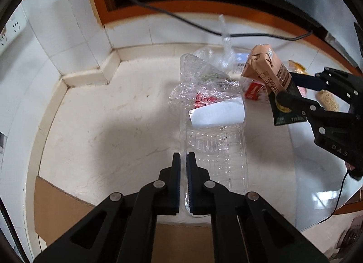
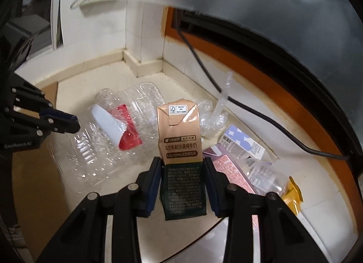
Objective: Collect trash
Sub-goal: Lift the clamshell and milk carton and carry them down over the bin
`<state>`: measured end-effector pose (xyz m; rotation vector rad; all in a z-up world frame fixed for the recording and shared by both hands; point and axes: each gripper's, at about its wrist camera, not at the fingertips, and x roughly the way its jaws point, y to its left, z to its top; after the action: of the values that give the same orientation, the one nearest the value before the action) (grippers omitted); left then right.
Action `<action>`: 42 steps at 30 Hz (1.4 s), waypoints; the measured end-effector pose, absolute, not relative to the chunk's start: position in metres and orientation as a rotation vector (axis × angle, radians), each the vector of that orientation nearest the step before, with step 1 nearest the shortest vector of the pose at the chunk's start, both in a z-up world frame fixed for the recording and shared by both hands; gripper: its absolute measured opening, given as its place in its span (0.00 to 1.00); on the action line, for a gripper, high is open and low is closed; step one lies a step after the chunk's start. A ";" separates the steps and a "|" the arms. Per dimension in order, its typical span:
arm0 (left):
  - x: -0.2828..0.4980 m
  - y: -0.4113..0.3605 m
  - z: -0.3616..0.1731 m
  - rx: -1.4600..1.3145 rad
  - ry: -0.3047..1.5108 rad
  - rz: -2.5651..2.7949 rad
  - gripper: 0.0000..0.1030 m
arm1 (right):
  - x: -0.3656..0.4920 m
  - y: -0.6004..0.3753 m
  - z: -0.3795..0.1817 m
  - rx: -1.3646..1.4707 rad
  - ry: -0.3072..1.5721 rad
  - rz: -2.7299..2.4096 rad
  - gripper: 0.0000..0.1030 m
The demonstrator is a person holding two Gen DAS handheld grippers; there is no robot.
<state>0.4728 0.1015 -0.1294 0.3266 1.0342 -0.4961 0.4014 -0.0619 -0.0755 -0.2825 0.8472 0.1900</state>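
My left gripper [image 1: 183,161] is shut on the thin rim of a clear plastic clamshell container [image 1: 215,149], which is lifted off the pale floor. Inside the container lie crumpled film and a white paper cup [image 1: 217,113] with a red inside. In the right wrist view the same container [image 2: 95,154] and cup [image 2: 106,122] sit left of centre, with the left gripper [image 2: 72,122] at its edge. My right gripper [image 2: 182,165] is shut on a brown and dark green milk carton [image 2: 180,131], held upright. The left wrist view has this carton [image 1: 267,68] and the right gripper [image 1: 292,90] at the right.
More trash lies on the floor to the right: a blue and white carton [image 2: 245,142], a pink box [image 2: 229,167], a clear bottle [image 2: 265,174], a yellow wrapper [image 2: 292,195] and a crumpled plastic bag [image 2: 211,118]. A black cable [image 2: 204,63] runs along the tiled wall corner. Flat cardboard [image 1: 59,208] lies near left.
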 end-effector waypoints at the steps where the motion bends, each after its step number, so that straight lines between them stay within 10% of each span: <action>1: 0.470 0.100 -0.126 0.325 1.029 -0.495 0.03 | 0.396 -0.065 -0.070 -0.262 0.837 0.185 0.36; 42: 0.126 0.009 0.021 0.246 0.844 -0.548 0.03 | 0.080 -0.176 0.066 0.020 0.671 0.169 0.36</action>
<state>0.1258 0.0095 0.0213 0.2460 0.8442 -0.5476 0.0805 -0.1760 0.0661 0.0202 0.6713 0.1695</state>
